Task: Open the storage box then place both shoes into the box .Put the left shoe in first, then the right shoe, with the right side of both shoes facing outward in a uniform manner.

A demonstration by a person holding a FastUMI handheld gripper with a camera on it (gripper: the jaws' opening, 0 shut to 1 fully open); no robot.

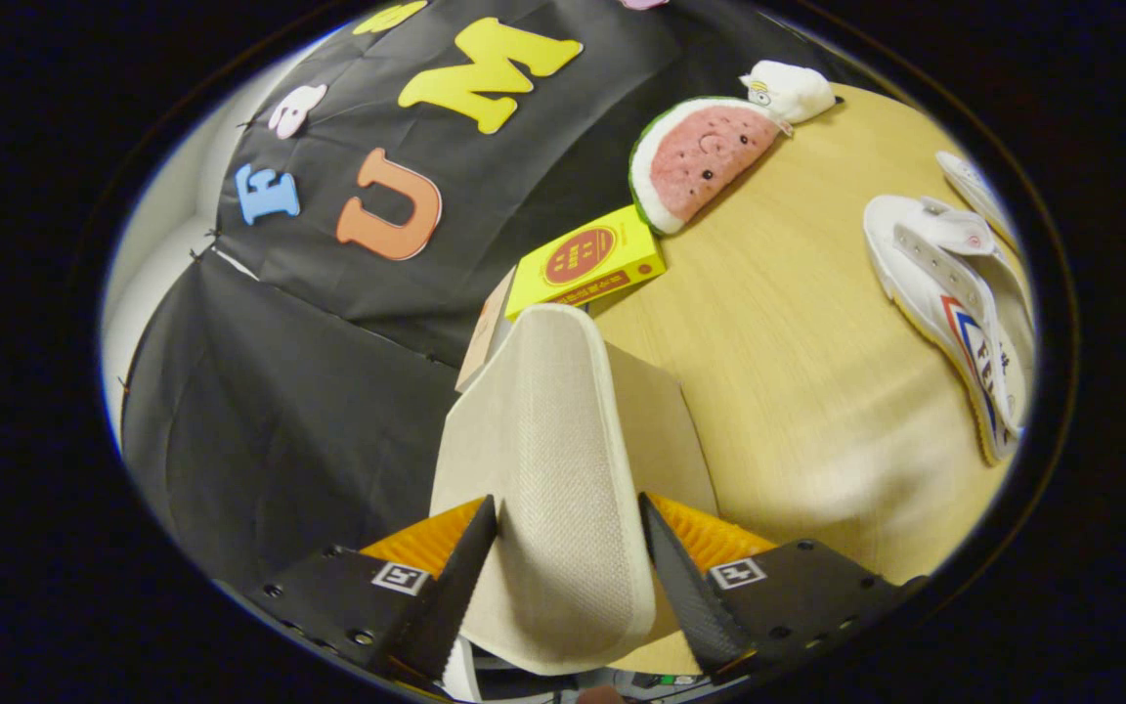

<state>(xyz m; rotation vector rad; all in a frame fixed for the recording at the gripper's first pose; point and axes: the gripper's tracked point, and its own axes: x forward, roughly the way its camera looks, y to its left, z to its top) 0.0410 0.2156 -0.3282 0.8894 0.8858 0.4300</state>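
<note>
Light wooden table (798,332), black cloth wall (309,391) behind, possibly pale wall (157,235) beyond

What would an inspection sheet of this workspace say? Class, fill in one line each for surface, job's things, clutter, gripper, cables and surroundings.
Surface: light wooden table, bare in the middle.
Job's things: beige fabric lid of the storage box raised between the fingers; two white shoes lie on the table well beyond, off to the right, not yet in the box.
Clutter: yellow box just past the lid; watermelon plush and small white plush further back.
Gripper: gripper has a finger on each side of the lid, apparently clamping it.
Cables: nothing seen.
Surroundings: black cloth wall behind the table.
</note>
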